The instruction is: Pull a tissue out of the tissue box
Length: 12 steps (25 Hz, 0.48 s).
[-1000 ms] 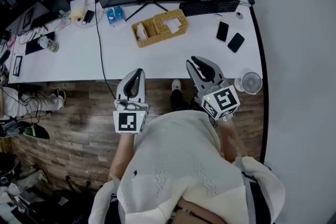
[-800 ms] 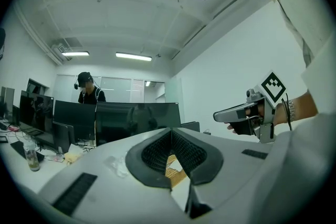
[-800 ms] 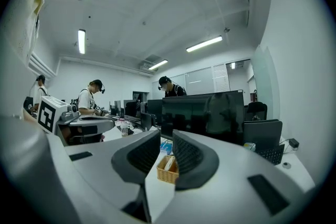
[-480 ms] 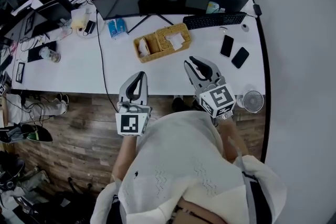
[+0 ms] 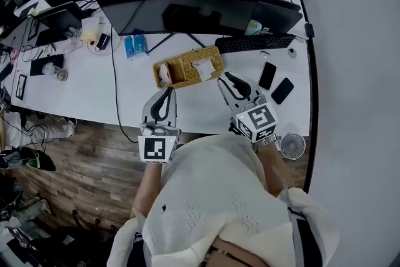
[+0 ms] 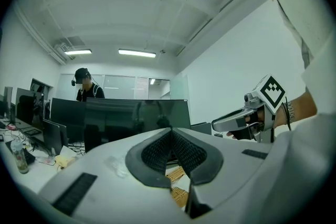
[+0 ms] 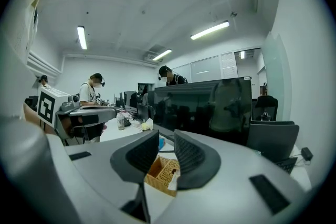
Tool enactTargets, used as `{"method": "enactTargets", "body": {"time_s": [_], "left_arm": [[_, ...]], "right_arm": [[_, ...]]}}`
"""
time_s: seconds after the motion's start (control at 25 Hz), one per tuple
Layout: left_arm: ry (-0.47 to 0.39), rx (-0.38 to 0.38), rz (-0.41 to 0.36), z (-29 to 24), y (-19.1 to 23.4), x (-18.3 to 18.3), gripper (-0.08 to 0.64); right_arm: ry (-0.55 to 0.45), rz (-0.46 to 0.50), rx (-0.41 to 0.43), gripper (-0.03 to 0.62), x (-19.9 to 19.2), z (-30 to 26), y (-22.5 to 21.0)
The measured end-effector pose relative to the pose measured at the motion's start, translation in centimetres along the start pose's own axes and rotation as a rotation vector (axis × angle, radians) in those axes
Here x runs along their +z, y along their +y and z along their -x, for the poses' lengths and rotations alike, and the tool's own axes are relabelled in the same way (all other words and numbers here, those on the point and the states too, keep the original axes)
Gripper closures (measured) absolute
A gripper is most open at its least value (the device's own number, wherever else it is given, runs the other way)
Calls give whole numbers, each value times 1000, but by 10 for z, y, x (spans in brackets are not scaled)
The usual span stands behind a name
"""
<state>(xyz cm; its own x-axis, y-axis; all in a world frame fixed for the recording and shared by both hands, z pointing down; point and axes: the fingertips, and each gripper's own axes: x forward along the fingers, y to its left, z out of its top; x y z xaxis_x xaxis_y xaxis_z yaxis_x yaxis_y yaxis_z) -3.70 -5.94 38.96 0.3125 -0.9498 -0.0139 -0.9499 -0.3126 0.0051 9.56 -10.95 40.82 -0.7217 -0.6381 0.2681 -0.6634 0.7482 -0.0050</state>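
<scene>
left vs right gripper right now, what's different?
Left gripper jaws are shut, tips meeting; right gripper jaws stand apart. Left gripper points straight ahead; right gripper angles inward toward the wicker tissue box. Both are empty and hover short of the box.

- tissue box (image 5: 186, 67): rough woven wicker
- worktop (image 5: 87, 94): smooth, matt white
- floor (image 5: 81, 166): wood planks
- left gripper (image 5: 167, 92): smooth grey plastic, ribbed black jaws

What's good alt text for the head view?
A person holds the left gripper and right gripper over a white desk, pointing toward a wicker tissue box with a tissue poking out. A monitor and keyboard sit behind.
</scene>
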Motion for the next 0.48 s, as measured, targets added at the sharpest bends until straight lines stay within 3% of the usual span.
{"method": "enactTargets", "body": {"time_s": [0.48], "left_arm": [[25, 32, 15, -56, 2, -8, 546]], "right_arm": [[77, -26, 43, 497, -22, -31, -52]]}}
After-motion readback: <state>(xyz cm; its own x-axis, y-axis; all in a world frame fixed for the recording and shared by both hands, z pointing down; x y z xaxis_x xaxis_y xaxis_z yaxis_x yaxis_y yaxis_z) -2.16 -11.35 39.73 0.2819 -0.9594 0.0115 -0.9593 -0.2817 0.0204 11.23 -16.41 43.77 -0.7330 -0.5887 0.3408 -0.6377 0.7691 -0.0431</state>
